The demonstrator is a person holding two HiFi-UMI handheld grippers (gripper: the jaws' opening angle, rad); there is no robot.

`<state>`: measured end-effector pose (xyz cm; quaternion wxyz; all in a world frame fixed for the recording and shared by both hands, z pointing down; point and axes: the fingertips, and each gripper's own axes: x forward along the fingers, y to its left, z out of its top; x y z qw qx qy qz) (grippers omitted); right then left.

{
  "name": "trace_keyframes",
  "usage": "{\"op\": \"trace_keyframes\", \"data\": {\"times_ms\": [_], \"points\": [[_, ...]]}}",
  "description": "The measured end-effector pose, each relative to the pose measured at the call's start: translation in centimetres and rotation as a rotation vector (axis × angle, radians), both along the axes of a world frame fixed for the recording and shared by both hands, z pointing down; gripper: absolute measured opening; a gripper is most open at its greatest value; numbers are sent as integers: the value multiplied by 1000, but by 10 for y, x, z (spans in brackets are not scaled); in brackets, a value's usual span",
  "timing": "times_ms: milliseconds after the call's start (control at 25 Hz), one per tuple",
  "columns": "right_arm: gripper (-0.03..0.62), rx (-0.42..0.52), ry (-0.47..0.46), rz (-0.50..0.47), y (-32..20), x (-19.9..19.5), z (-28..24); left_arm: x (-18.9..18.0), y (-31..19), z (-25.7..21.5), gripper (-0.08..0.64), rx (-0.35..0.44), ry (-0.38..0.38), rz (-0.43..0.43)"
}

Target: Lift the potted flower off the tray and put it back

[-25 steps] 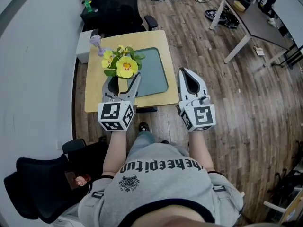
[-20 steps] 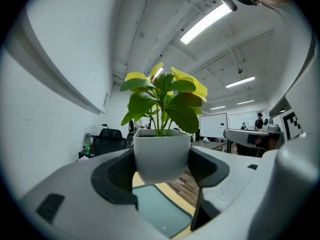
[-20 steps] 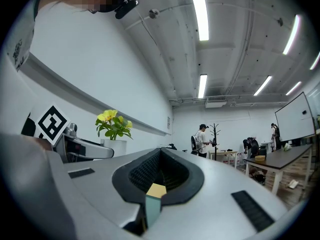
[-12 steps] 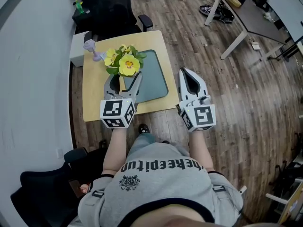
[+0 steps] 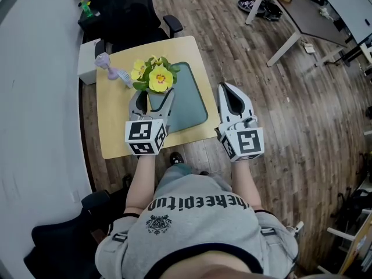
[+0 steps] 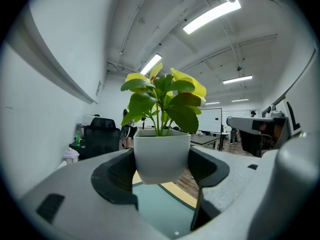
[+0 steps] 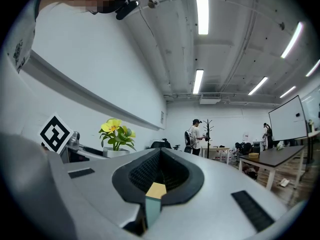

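Note:
A potted flower (image 5: 157,77) with yellow blooms and green leaves stands in a white square pot (image 6: 161,154). My left gripper (image 5: 152,96) is shut on the pot, one jaw on each side. The pot hangs clear above the grey-green tray (image 5: 190,100), over its left part; the tray's surface (image 6: 155,209) shows beneath the pot's base. My right gripper (image 5: 228,92) is shut on nothing and hovers over the wooden floor, just right of the table. From the right gripper view the flower (image 7: 116,131) shows to the left of that gripper (image 7: 159,156).
The tray lies on a small light-wood table (image 5: 116,127). A purple object (image 5: 106,61) stands at the table's far left corner. A black office chair (image 5: 125,10) and a white cabinet (image 5: 87,60) stand behind the table. A grey desk (image 5: 302,16) stands at the far right.
The pot stays clamped in my left gripper over the tray's left side. The head view has shifted, so the table sits a little nearer the middle. The right gripper has not moved.

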<state>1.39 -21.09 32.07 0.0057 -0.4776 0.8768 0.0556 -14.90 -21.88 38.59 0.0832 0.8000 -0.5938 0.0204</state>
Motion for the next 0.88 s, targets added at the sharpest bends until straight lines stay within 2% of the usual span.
{"op": "trace_keyframes", "data": {"times_ms": [360, 880], "points": [[3, -27, 23, 5, -23, -16, 9, -8, -28, 33, 330, -51, 2, 25], [3, -90, 63, 2, -52, -26, 38, -6, -59, 107, 330, -182, -9, 43]]}}
